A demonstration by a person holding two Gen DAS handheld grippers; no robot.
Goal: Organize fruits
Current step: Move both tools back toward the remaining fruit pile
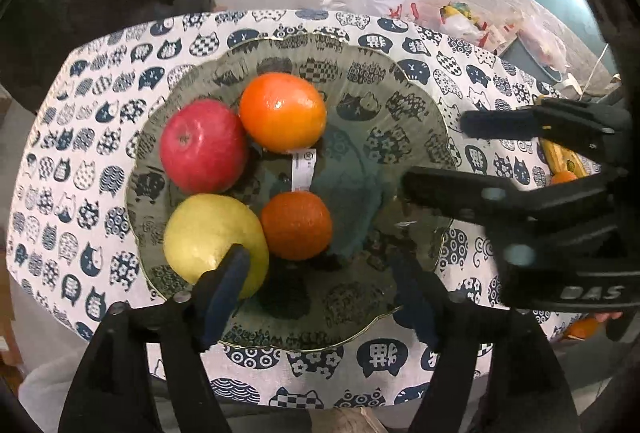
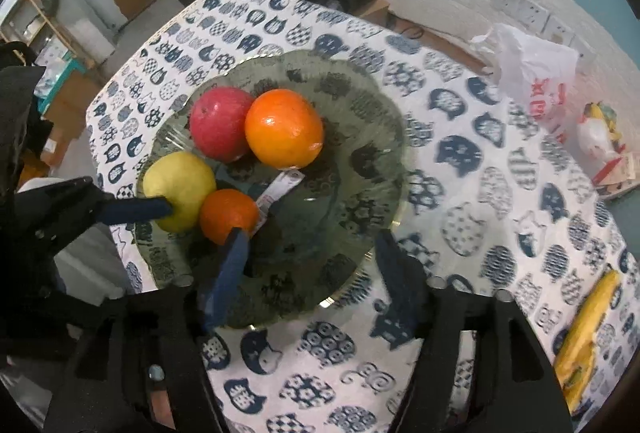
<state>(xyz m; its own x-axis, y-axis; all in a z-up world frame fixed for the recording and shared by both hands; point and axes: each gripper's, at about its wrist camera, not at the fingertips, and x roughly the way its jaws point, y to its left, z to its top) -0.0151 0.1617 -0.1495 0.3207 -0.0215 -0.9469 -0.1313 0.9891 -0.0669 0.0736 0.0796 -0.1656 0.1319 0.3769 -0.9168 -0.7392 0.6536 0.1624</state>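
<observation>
On the desk (image 1: 256,389), covered by a cloth with printed cat heads, stands a wide glass plate (image 1: 360,329) with a wavy rim. Four fruits lie together on its left half: a red apple (image 1: 203,146), a big orange (image 1: 283,111) touching it, a yellow-green apple (image 1: 208,237) and a small dark orange (image 1: 296,225) close beside it. A white label (image 1: 304,169) lies on the glass between the two oranges.

Both grippers point steeply down over the plate. The left gripper (image 1: 324,273) is released: its jaws stand apart and nothing is pressed between them. Its left finger lies against the near side of the yellow-green apple, and the other finger is over the bare glass. The right gripper (image 2: 314,269) is also released, with empty space between its jaws. In the right wrist view its left finger is in front of the small dark orange; if it really touches the fruit I cannot tell. Its right finger is near the rim of the plate. In the left wrist view this gripper comes in from the right side, over the right part of the plate.

A banana (image 2: 588,329) lies on the cloth well apart from the plate, at the right. White plastic bags (image 2: 528,65) are at the far edge of the desk.
</observation>
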